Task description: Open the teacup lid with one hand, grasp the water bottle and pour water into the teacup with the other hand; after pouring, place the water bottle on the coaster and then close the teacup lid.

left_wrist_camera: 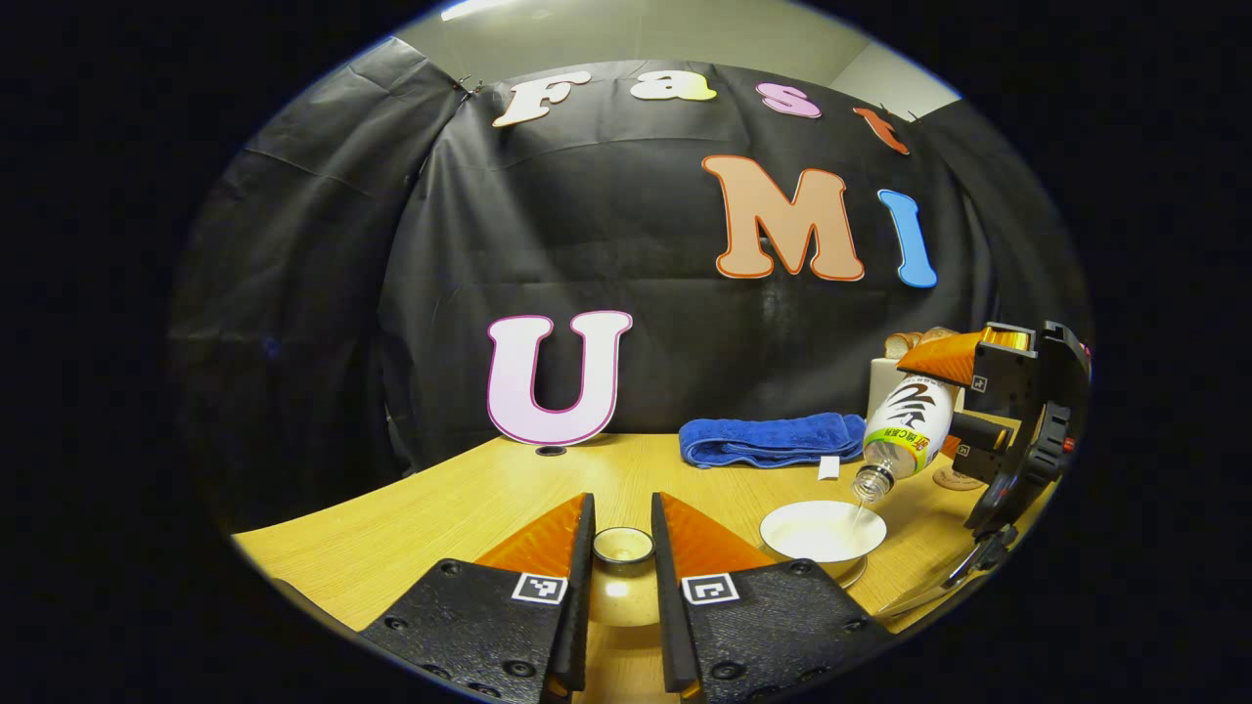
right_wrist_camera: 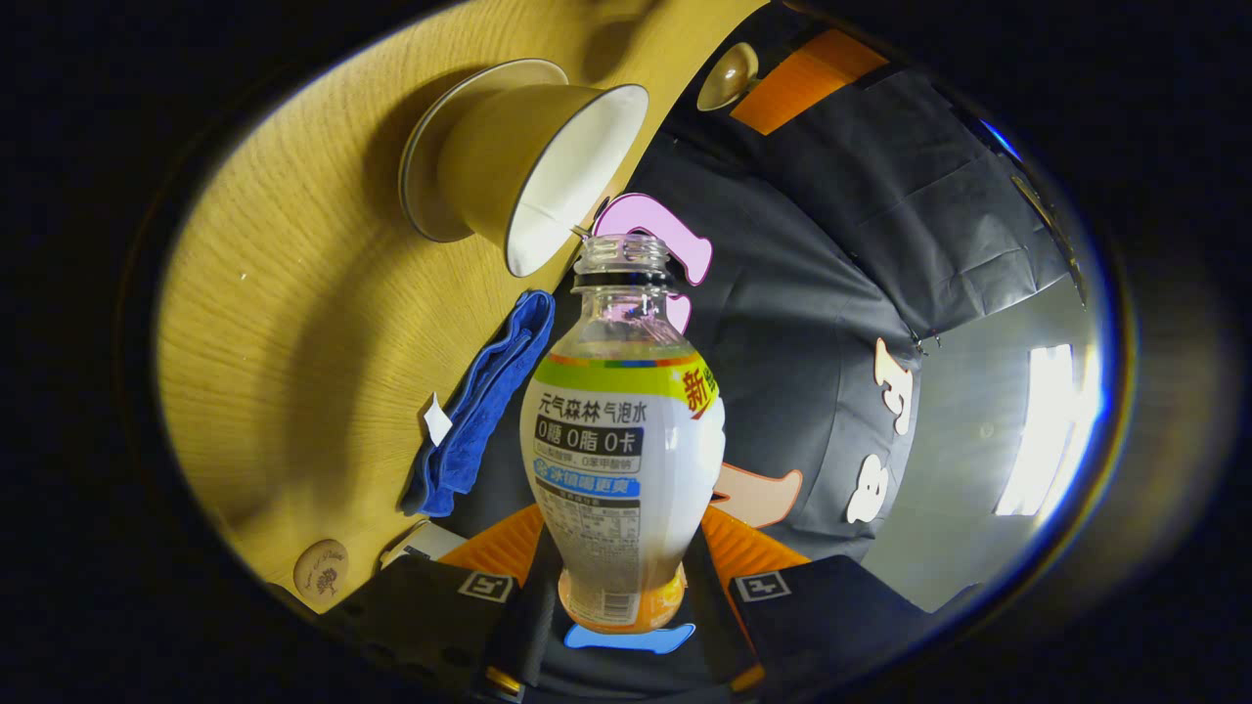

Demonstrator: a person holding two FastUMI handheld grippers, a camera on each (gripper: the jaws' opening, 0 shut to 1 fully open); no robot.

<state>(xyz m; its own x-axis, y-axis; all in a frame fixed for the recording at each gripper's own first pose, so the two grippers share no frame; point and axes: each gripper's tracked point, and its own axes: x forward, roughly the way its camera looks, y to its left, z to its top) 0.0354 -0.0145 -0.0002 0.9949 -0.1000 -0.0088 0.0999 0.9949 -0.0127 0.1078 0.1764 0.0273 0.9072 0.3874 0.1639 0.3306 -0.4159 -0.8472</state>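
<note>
My left gripper [left_wrist_camera: 622, 508] is shut on the knob of the cream teacup lid [left_wrist_camera: 623, 548], holding it low over the wooden table. To its right, the uncovered teacup [left_wrist_camera: 822, 530] stands on its saucer [left_wrist_camera: 849, 572]. The labelled water bottle [left_wrist_camera: 910, 420] is tilted with its uncapped mouth over the cup's far rim, and a faint stream runs down into the cup. In the right gripper view, my right gripper [right_wrist_camera: 626, 523] is shut on the water bottle [right_wrist_camera: 626, 440] near its base. Its neck points at the teacup [right_wrist_camera: 548, 166], and the lid [right_wrist_camera: 729, 76] shows beyond.
A folded blue towel [left_wrist_camera: 773, 440] lies along the back of the table [left_wrist_camera: 411, 528], with a white box [left_wrist_camera: 888, 376] to its right. The round coaster [right_wrist_camera: 320, 569] lies near the towel's end, behind the bottle.
</note>
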